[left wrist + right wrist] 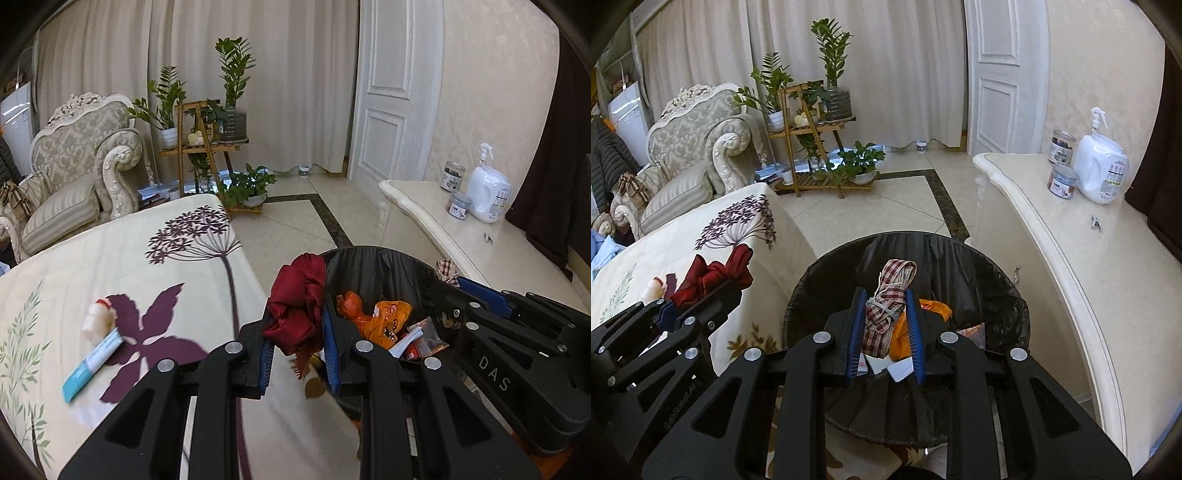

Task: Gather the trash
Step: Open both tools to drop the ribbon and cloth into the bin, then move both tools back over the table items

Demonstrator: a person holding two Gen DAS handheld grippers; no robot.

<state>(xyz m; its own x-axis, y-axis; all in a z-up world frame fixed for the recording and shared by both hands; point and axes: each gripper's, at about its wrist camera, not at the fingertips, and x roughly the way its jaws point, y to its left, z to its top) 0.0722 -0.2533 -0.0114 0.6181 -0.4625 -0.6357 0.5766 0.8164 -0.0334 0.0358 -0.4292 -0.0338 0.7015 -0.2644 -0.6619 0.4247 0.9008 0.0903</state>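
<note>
Centre frame over bin [979, 266]: right gripper [885, 332] clamping checkered cloth [886, 306], left gripper [297, 332] gripping red cloth [299, 306]. Drop step, reckon next is opening up.

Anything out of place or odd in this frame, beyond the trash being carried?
A blue-and-white tube and a small white object lie loose on the floral bedspread, odd spots for such items. Nothing looks spilled; the lined trash bin stands upright.
</note>
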